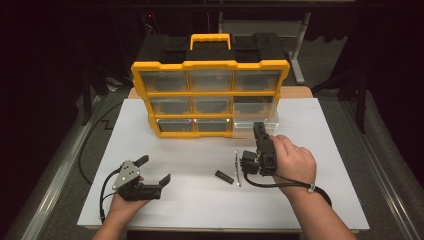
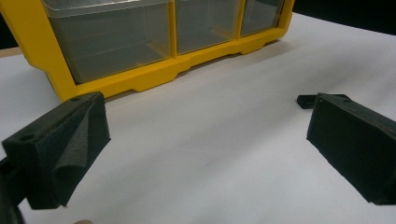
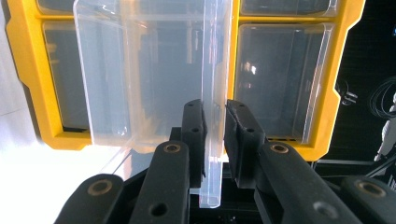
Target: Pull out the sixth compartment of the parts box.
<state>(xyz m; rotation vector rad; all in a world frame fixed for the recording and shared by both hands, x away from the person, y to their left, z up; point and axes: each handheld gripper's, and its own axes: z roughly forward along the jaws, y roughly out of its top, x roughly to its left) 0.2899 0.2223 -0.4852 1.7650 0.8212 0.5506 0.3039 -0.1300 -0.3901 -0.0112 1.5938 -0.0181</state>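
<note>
A yellow-framed organizer (image 1: 210, 66) with clear drawers stands at the back of the white tabletop (image 1: 200, 205). Its bottom right clear drawer (image 1: 250, 131) is pulled partway out. My right gripper (image 1: 260, 131) points at the organizer and is shut on that drawer's front wall. In the right gripper view the pads of this gripper (image 3: 215, 116) press the clear drawer (image 3: 140, 70) from both sides. My left gripper (image 1: 154, 169) rests at the front left of the table, open, nothing between its jaws. In its own view the left gripper (image 2: 205, 126) faces the organizer's (image 2: 140, 79) lower drawers.
A small black block (image 1: 224, 177) and a thin metal strip (image 1: 236, 169) lie on the table just left of my right hand. The block (image 2: 306, 100) is also in the left gripper view, by the right jaw. Dark floor and table legs surround the table.
</note>
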